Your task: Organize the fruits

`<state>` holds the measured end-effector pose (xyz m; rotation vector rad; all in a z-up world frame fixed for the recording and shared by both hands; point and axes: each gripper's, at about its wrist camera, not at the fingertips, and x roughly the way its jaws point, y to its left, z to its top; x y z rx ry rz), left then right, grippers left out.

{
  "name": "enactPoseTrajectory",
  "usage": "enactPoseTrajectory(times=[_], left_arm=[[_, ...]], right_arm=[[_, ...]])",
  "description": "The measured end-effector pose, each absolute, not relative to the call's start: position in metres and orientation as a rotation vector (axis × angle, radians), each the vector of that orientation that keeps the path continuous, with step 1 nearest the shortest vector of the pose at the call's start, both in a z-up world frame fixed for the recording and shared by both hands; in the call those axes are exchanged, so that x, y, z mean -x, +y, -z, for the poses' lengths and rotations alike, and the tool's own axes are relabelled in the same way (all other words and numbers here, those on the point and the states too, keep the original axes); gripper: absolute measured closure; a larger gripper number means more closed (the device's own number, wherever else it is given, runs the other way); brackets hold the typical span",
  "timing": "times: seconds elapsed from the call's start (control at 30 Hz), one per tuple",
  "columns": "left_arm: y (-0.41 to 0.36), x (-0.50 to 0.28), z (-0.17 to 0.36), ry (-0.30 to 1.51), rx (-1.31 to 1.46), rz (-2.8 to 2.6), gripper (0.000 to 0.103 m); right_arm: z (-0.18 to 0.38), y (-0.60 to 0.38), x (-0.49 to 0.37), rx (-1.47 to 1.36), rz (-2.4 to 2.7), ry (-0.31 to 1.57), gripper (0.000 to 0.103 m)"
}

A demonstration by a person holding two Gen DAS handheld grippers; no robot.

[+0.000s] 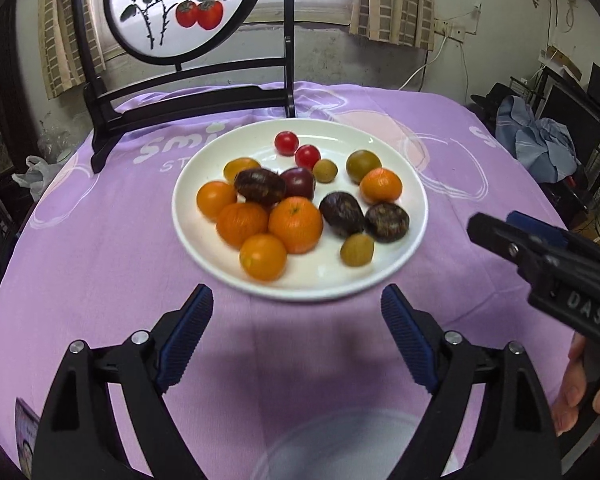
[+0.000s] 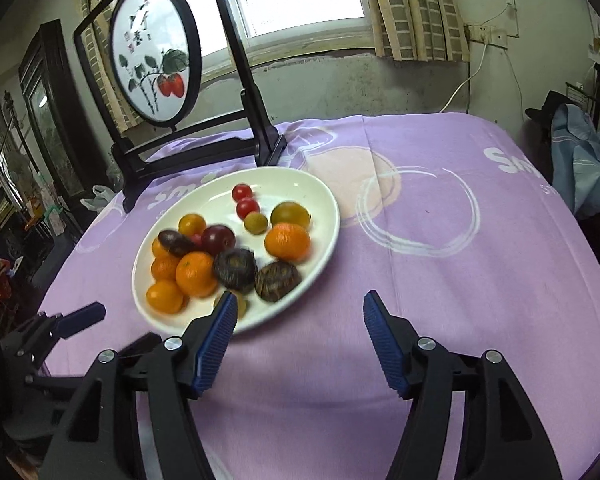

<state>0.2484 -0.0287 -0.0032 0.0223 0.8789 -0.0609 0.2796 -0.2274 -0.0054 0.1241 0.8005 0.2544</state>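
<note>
We hold the left gripper just short of the near rim of the white plate, its blue-padded fingers spread wide with nothing between them, hanging over the purple tablecloth. All the fruit sits on that plate: two small red tomatoes at the far side, touching or nearly so; a cluster of oranges toward the left and near edge, packed against each other; three dark wrinkled fruits, one resting among the oranges and two side by side on the right; a dark red plum in the middle; and a few small greenish-yellow fruits scattered between them. Our right gripper is also spread wide and holds nothing; its left finger overlaps the near edge of the plate in the right wrist view, the other finger over bare cloth. In the left wrist view the right gripper comes in from the right edge, near the plate but apart from it. Behind the plate stands a dark wooden stand with a round painted screen, its foot just beside the far rim. A pale translucent bowl shows blurred below the left gripper.
</note>
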Motion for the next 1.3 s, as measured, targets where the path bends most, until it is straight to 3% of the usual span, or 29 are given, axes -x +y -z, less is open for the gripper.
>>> enactPoseTrajectory(times=[0.13,0.3,0.47,1.3], left_arm=[[-0.023,-0.222,0.003,0.879,0.002,0.060,0.015],[-0.015,-0.188,0.001,0.867,0.014,0.052,0.010],[-0.009,-0.159,0.000,0.859,0.026,0.045,0.008],[-0.001,-0.126,0.036,0.885,0.018,-0.004,0.005]], right_arm=[[0.014,-0.225,-0.241,-0.077,-0.267,0.814,0.033],[0.021,-0.226,-0.199,-0.075,-0.257,0.809,0.015],[0.025,-0.228,-0.168,-0.051,-0.227,0.784,0.007],[0.048,-0.219,-0.134,-0.006,-0.244,0.831,0.006]])
